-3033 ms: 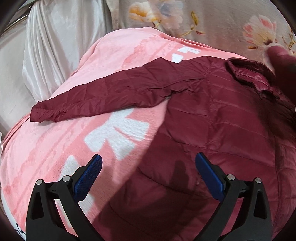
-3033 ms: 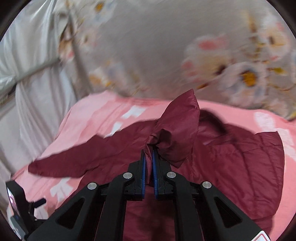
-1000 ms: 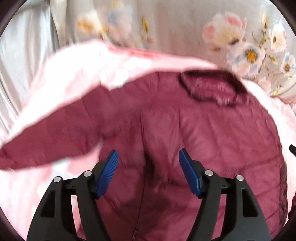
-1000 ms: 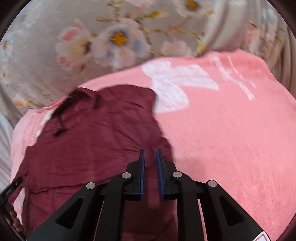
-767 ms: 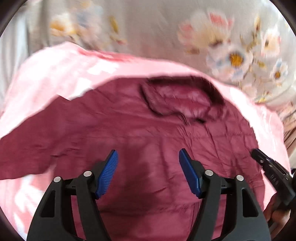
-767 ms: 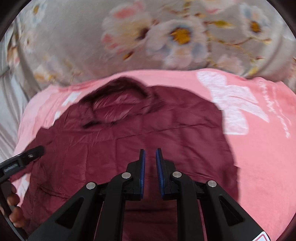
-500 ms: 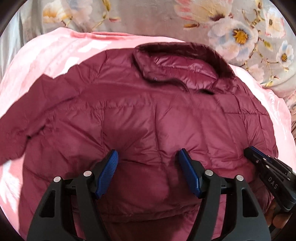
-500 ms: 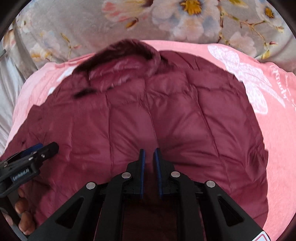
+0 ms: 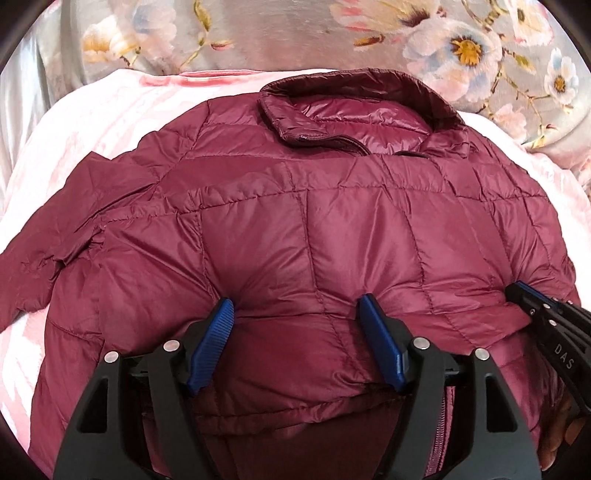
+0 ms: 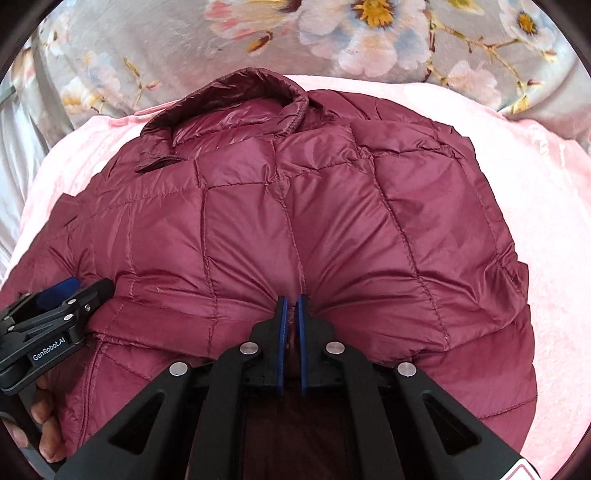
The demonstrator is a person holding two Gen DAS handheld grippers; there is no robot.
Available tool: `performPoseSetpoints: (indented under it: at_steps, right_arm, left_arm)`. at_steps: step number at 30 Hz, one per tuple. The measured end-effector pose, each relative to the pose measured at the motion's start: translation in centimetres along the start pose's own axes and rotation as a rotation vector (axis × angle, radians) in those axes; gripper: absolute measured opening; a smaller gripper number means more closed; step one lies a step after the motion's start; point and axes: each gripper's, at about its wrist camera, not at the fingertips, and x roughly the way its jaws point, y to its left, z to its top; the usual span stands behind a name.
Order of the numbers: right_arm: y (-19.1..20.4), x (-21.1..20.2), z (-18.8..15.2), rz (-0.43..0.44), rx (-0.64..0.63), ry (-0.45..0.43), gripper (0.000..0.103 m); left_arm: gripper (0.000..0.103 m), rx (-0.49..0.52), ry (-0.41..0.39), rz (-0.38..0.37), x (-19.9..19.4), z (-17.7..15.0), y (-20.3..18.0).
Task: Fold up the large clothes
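A maroon quilted puffer jacket (image 9: 314, 229) lies spread on a pink blanket (image 9: 92, 122), collar (image 9: 354, 110) at the far side; it also fills the right wrist view (image 10: 295, 221). My left gripper (image 9: 297, 314) is open, both pads pressed into the jacket's body fabric. My right gripper (image 10: 290, 306) has its jaws nearly together with a fold of jacket fabric pinched between them. The right gripper shows at the right edge of the left wrist view (image 9: 546, 325); the left gripper shows at the left edge of the right wrist view (image 10: 55, 306). The jacket's left sleeve (image 9: 44, 273) trails off left.
A grey floral cloth (image 9: 295, 33) hangs behind the bed, and also shows in the right wrist view (image 10: 332, 37). A pale satin curtain (image 9: 22, 92) is at the far left. The pink blanket (image 10: 554, 258) extends to the right of the jacket.
Both grippers swung over the jacket and dropped down onto its body. The right sleeve, held up three seconds ago, now lies folded in. The right jaws closed on fabric.
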Motion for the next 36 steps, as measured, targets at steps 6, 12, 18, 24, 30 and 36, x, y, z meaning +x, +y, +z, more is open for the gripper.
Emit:
performPoseSetpoints:
  at_steps: [6, 12, 18, 24, 30, 36]
  right_arm:
    - [0.5, 0.1, 0.1, -0.031, -0.02, -0.006, 0.002]
    - [0.2, -0.1, 0.1, -0.003, -0.005, -0.003, 0.004]
    - [1.9, -4.7, -1.6, -0.025, -0.004, -0.031, 0.018]
    - [8.5, -9.6, -5.5, 0.061, -0.108, -0.066, 0.039]
    - [12.5, -11.1, -9.0, 0.062, -0.158, -0.059, 0.044]
    - [14.0, -11.4, -11.3, 0.013, -0.19, -0.051, 0.049]
  left_arm:
    - [0.071, 0.0, -0.003, 0.002, 0.1, 0.2, 0.0]
    - [0.076, -0.167, -0.023, -0.126, -2.9, -0.6, 4.5]
    - [0.088, -0.48, -0.092, -0.088, -10.8, -4.9, 19.6]
    - [0.088, -0.836, -0.072, 0.137, -13.7, -9.6, 37.8]
    - [0.087, -1.03, -0.11, 0.202, -14.8, -13.3, 45.8]
    - [0.035, -1.009, -0.081, 0.102, -12.3, -11.9, 45.4]
